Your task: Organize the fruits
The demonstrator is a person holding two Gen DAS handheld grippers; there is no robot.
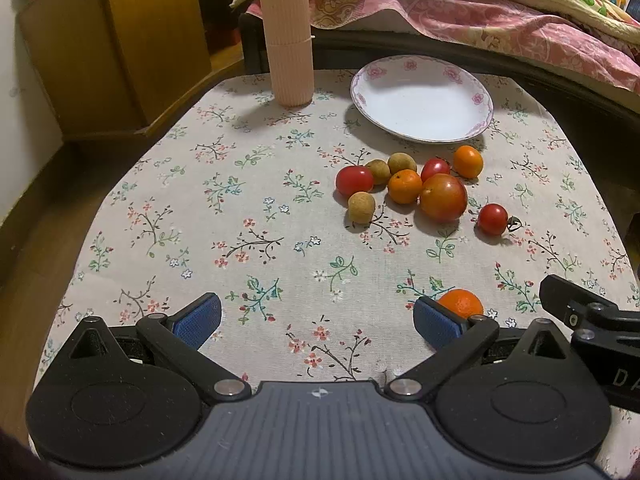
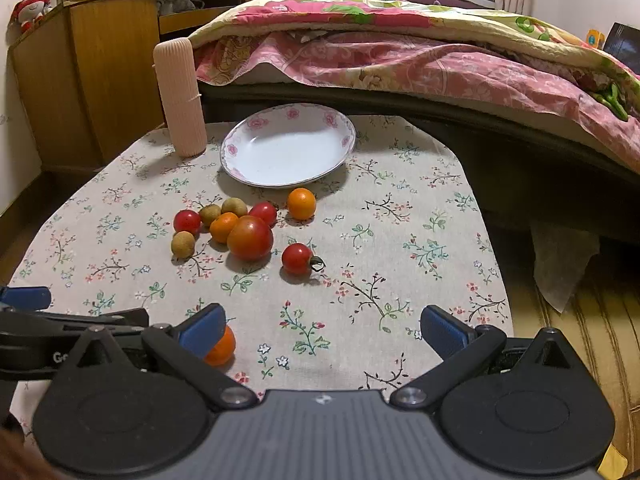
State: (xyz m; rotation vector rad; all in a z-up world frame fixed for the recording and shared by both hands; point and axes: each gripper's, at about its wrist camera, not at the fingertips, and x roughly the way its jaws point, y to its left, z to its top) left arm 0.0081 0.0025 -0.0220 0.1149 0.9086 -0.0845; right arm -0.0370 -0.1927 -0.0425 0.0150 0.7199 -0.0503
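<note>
Two hand-held grippers hover side by side over a worktop [image 1: 168,208] covered in a floral cloth. The left gripper [image 1: 317,320] has its blue-padded fingers [image 1: 199,319] spread wide apart, with nothing between them. The right gripper [image 2: 323,330] is the same: fingers [image 2: 444,336] wide apart and empty.

Ahead of both grippers lies a loose cluster of fruit: a large tomato [image 1: 443,197], three small tomatoes [image 1: 354,181], two oranges [image 1: 405,187] and three brownish longans [image 1: 361,207], most of them touching or just beside one another. One small tomato [image 2: 297,258] sits a little apart, nearer the right gripper.

A lone orange [image 1: 461,303] rests between the two grippers, just outside the left gripper's right finger and partly hidden by the right gripper's left finger.

Beyond the cluster sits an empty white plate [image 1: 422,98] with a pink flowered rim. To its left stands an upright ribbed pink container [image 1: 286,32]. A bed [image 2: 400,48] lies behind the worktop.
</note>
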